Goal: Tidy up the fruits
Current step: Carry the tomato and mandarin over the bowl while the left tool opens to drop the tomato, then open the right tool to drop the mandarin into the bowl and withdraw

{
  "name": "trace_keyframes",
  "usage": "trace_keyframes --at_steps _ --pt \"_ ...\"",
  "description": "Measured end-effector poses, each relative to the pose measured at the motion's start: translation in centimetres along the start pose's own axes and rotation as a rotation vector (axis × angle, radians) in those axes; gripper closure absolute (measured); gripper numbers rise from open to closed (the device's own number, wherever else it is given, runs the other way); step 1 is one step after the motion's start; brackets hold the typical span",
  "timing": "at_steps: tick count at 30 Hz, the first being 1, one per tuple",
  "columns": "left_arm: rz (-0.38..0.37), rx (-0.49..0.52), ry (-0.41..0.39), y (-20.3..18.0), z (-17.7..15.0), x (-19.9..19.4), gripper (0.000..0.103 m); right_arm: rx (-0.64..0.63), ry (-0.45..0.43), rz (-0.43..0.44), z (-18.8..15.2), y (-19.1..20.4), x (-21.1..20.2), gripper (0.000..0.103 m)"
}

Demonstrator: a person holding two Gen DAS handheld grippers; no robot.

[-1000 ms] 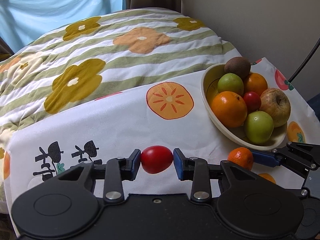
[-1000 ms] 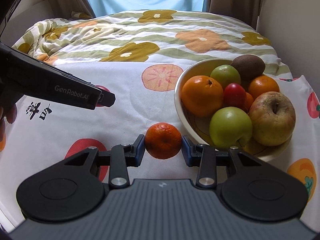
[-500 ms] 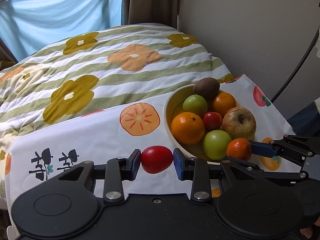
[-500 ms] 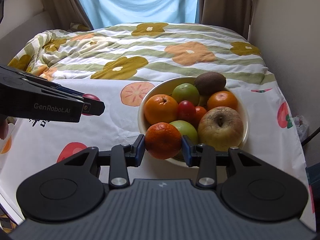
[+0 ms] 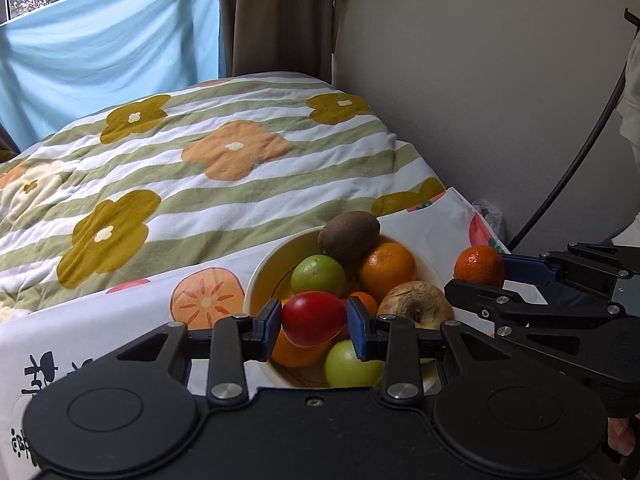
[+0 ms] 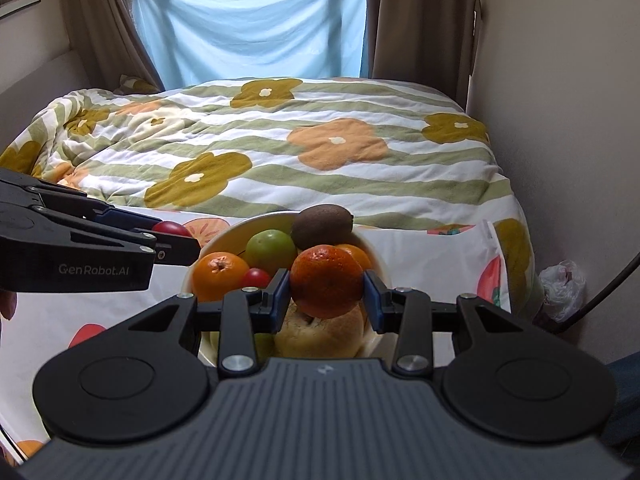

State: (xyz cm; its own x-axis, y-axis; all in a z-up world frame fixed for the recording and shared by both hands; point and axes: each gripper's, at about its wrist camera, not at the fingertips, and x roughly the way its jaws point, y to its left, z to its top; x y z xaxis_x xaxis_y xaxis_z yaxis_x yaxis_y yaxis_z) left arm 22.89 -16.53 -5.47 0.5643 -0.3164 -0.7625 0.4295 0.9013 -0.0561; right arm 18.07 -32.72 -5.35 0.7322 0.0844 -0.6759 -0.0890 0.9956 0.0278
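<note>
The left gripper (image 5: 313,322) pinches a red tomato (image 5: 312,317) above the near side of the bowl (image 5: 272,268); the right gripper (image 6: 326,294) pinches a tangerine (image 6: 326,281) above the bowl's middle. The bowl is already heaped, with a kiwi (image 6: 321,220) perched at its far rim. Risk: fruit released from this height may strike the pile, roll over the rim, or dislodge the kiwi. The grippers, close together over the bowl, could also collide.

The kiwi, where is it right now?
The kiwi sits atop the pile at the bowl's far side, between the green apple and an orange.
</note>
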Motion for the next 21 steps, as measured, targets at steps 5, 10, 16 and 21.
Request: trace_keyframes --at_steps 5,10,16,21 --pt "0.004 0.013 0.001 -1.7 1.3 2.2 0.064 0.000 0.003 0.004 0.5 -2.3 1.0 0.049" --pt "0.014 0.024 0.015 -2.7 2.0 4.8 0.064 -0.001 0.013 0.014 0.8 -4.4 2.4 0.049" --pt "0.034 0.031 0.022 -3.2 2.1 6.8 0.062 -0.006 0.021 0.031 1.1 -5.4 3.5 0.049" --pt "0.085 0.042 -0.022 -3.1 1.5 5.4 0.017 0.000 0.024 0.047 1.4 -5.9 4.2 0.050"
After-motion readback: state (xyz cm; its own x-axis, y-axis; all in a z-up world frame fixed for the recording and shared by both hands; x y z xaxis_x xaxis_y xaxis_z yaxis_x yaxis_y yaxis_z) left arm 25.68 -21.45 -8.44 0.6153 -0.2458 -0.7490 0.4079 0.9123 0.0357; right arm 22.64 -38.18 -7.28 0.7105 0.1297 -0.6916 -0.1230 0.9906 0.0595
